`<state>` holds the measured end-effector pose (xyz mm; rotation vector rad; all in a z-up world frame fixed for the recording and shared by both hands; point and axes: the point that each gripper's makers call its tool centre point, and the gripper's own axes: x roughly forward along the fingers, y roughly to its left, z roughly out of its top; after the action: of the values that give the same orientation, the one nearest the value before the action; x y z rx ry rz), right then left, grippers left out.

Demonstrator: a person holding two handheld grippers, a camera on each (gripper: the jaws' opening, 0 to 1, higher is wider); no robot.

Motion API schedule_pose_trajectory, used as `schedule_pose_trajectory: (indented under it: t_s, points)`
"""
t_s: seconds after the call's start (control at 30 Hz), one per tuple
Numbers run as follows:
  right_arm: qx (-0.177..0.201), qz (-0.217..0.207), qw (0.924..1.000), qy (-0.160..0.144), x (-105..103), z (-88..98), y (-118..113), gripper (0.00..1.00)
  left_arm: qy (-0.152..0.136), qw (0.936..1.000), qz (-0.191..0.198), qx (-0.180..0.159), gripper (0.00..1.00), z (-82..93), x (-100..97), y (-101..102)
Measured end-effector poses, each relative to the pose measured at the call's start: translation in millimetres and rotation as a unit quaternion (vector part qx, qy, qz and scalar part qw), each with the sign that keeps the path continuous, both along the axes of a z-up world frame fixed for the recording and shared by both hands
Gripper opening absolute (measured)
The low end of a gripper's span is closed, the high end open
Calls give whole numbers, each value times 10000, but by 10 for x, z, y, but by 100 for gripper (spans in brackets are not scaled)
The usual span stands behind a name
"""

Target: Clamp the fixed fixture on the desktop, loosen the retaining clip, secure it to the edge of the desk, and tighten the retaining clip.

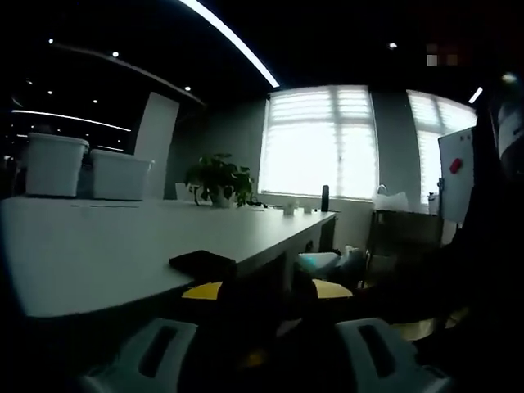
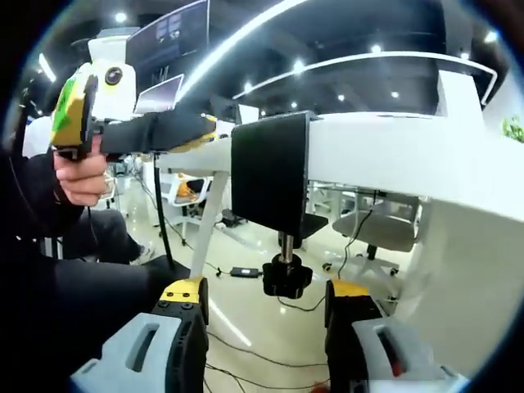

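Fixture [image 2: 272, 172] sits hooked over the surface [image 2: 393, 155] edge, knob [image 2: 286, 277] below; right tool [image 2: 266, 327] wide beneath it, left tool [image 1: 258, 344] wide, empty.

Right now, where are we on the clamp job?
Looks done: the black fixture already hangs over the desk edge. In hand: the right gripper is open just below the screw knob; the left gripper faces the fixture's top plate. Left: tightening the knob, which I can't confirm is snug.

No legible text or labels anywhere
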<state>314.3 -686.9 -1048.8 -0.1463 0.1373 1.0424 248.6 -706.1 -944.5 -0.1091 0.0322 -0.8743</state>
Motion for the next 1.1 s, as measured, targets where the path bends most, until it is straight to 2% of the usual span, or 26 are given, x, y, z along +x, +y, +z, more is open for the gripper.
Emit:
schedule_pose_trajectory:
  t_s: [0.07,0.2,0.23,0.3,0.33,0.43,0.6,0.63,0.7,0.73,0.83,1.0,1.1]
  points:
    - [-62,-31,10000,51,-42,-16,-49,56,12,9998,181,83,54,-14,0,82]
    - [-159,-104,9997,122,-98,-48,-117,57,59,9995,289,125,56,-27,-23,181]
    - [-174,-134,9997,144,-108,-56,-131,59,86,9993,342,121,59,-34,-22,209]
    - [-196,-166,9995,179,-139,-75,-161,59,245,9981,543,129,72,-76,0,276]
    - [-204,-178,9995,140,-156,-80,-180,59,252,9985,467,100,72,-67,-24,267]
    - [-333,-254,9990,176,-163,-111,-229,59,173,9978,619,188,72,-67,-48,361]
    - [-341,-357,9985,242,-235,-88,-322,60,189,9978,607,167,73,-16,-123,423]
    - [-416,-362,9982,245,-231,-102,-346,61,201,9980,574,198,76,-24,-151,424]
    - [-620,-371,9969,302,-261,-129,-410,64,387,9979,473,234,90,-71,-221,409]
    - [-702,-463,9955,432,-277,-149,-463,67,466,9971,559,240,95,-85,-230,438]
    - [-744,-629,9935,594,-281,-161,-583,69,518,9959,710,229,95,-102,-284,570]
    - [-753,-790,9928,486,-338,-46,-768,69,588,9936,870,425,95,-148,-436,764]
    - [-837,-883,9914,480,-382,8,-885,70,680,9916,1023,417,95,-139,-506,887]
